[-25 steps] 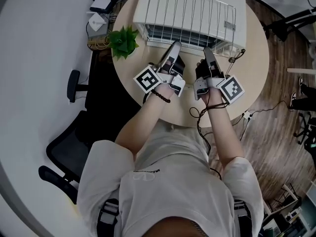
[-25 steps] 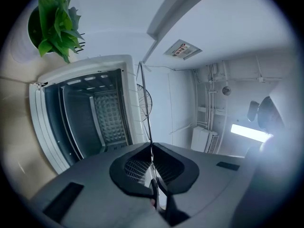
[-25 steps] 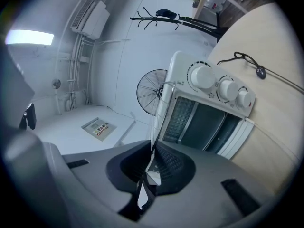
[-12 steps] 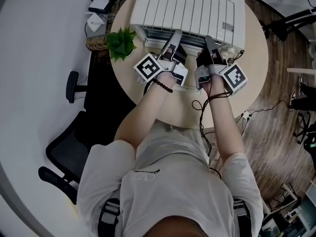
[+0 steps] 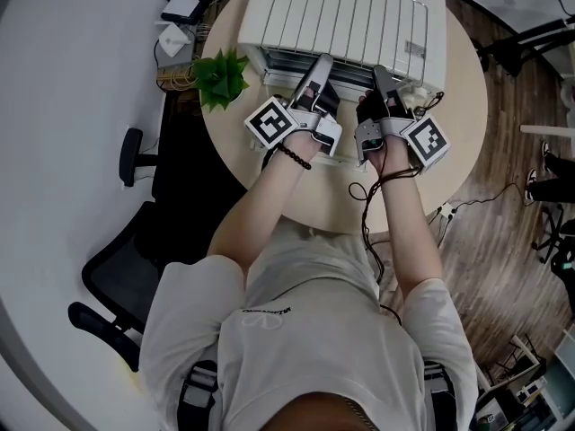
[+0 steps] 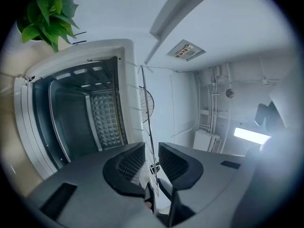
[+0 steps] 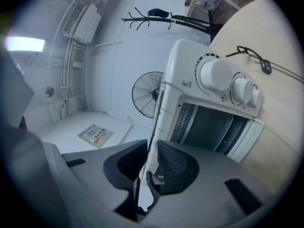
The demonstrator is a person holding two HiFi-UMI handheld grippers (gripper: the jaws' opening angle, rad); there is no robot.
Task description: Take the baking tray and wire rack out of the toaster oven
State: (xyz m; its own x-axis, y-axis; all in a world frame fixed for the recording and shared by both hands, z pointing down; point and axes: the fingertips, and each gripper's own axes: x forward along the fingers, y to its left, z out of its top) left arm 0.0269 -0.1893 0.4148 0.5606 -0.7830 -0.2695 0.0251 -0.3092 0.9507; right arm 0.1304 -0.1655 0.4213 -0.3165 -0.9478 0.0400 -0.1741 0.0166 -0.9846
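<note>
The left tool (image 6: 151, 152) has just been opening its jaws, and they stand apart around the thin edge wire of the silver metal wire rack (image 5: 337, 16) without pressing it. The right tool (image 7: 151, 151) is the same at its side. The rack lies on top of the white toaster oven (image 7: 190, 65), which stands on the round beige surface (image 5: 463, 124)

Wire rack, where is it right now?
In the head view the wire rack lies on top of the white toaster oven, at the table's far side, just right of the green plant.
</note>
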